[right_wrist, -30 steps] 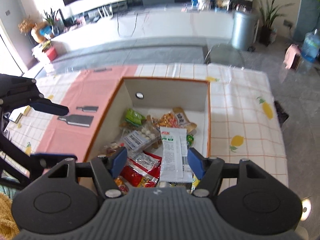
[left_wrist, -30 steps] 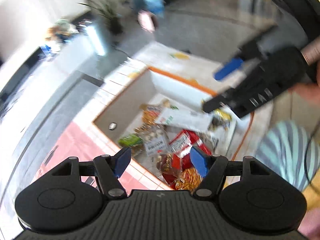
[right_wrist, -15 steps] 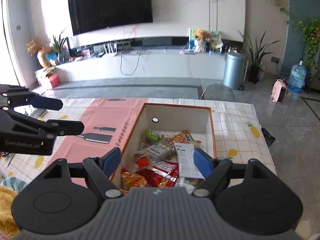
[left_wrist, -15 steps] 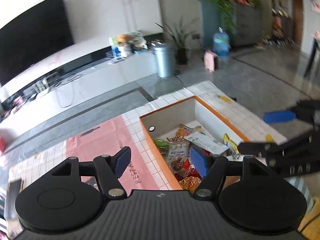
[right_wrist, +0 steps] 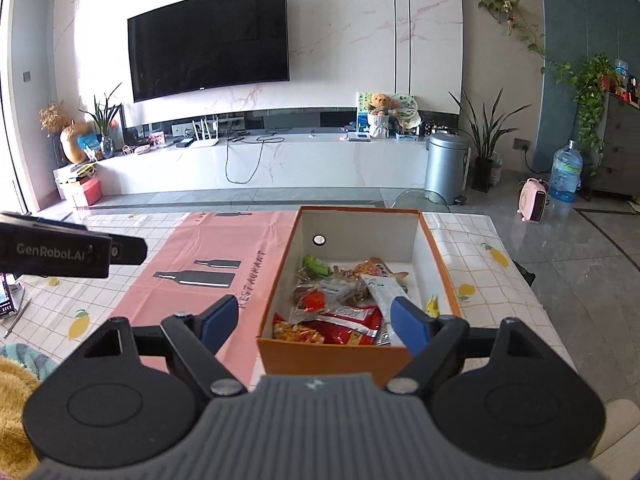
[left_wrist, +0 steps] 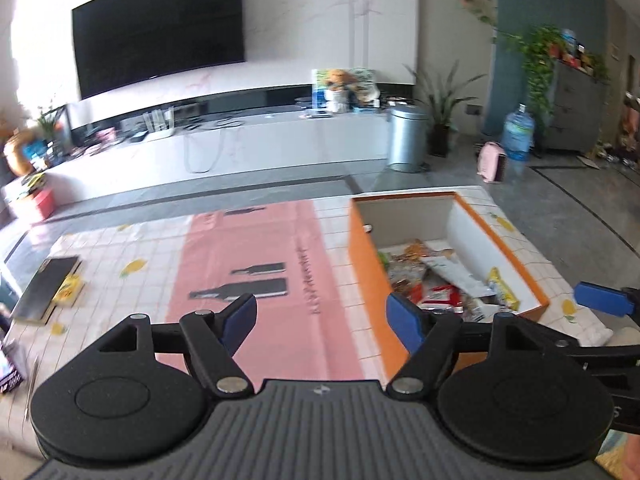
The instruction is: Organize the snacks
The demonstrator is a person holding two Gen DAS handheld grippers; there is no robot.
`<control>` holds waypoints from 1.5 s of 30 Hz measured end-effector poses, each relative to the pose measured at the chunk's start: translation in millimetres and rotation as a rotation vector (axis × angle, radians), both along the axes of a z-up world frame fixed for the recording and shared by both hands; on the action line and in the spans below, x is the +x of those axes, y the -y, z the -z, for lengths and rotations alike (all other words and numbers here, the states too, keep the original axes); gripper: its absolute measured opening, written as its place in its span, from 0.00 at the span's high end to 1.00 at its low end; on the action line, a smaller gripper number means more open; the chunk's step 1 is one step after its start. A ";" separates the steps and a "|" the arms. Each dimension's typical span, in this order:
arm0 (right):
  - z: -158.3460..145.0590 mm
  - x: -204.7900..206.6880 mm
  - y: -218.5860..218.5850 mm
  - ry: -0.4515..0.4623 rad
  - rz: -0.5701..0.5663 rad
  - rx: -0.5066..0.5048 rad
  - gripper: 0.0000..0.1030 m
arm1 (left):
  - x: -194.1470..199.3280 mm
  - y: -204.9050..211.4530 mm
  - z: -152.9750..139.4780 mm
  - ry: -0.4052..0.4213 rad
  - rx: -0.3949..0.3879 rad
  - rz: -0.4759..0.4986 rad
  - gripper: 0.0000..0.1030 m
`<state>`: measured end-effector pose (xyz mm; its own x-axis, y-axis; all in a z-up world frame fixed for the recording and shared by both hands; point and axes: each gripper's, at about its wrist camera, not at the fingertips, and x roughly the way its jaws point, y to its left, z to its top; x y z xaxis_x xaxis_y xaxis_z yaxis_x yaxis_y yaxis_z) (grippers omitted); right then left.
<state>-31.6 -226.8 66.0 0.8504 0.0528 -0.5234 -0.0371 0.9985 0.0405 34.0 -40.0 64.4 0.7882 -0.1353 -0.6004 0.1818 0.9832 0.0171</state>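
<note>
An orange cardboard box (right_wrist: 332, 356) with white inner walls stands on the table, with its lid off. Several snack packets (right_wrist: 340, 300) lie loose inside, among them a long white packet (right_wrist: 382, 292) and a red one (right_wrist: 352, 318). My right gripper (right_wrist: 314, 314) hovers open before the box's near end and holds nothing. My left gripper (left_wrist: 320, 308) hangs over the pink runner, left of the box (left_wrist: 362, 248); its jaws are opening with nothing between them. One blue fingertip (left_wrist: 600, 301) of the right gripper shows at the right edge of the left wrist view.
A pink runner (right_wrist: 200, 264) printed with bottles lies on a checked tablecloth (right_wrist: 480, 280) with lemons. A dark book (left_wrist: 44, 288) rests at the far left, a thin tool (right_wrist: 18, 318) near it. The table's right edge runs close beside the box.
Both grippers drew back from above the box to the near side of the table. The left view rolled upright and swung left. Both pairs of jaws stand wider.
</note>
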 end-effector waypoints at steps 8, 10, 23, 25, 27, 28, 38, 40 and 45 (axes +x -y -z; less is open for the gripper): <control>4.0 -10.1 -21.5 0.039 -0.001 -0.023 0.22 | -12.0 -25.0 13.6 -0.021 -0.036 -0.064 0.15; 5.8 -10.2 -24.5 0.038 0.003 -0.023 0.22 | -14.1 -29.3 16.8 -0.028 -0.036 -0.072 0.15; 10.6 -7.9 -47.3 0.028 -0.017 -0.063 0.22 | -18.8 -46.2 25.3 -0.045 -0.057 -0.079 0.15; 10.5 -7.6 -49.5 0.026 -0.017 -0.067 0.22 | -18.8 -47.2 25.7 -0.048 -0.061 -0.080 0.15; 10.8 -7.4 -49.2 0.026 -0.016 -0.066 0.22 | -19.1 -48.2 25.9 -0.048 -0.061 -0.079 0.15; 10.8 -7.2 -49.3 0.026 -0.016 -0.064 0.22 | -19.3 -48.4 25.9 -0.049 -0.061 -0.080 0.15; 11.1 -7.6 -49.8 0.034 -0.023 -0.062 0.22 | -19.9 -50.3 24.0 -0.045 -0.059 -0.088 0.15; 11.0 -8.1 -49.4 0.035 -0.024 -0.059 0.22 | -19.9 -50.6 22.9 -0.046 -0.054 -0.088 0.15; 11.1 -8.7 -45.9 0.039 -0.026 -0.048 0.22 | -20.9 -48.3 20.0 -0.046 -0.043 -0.089 0.15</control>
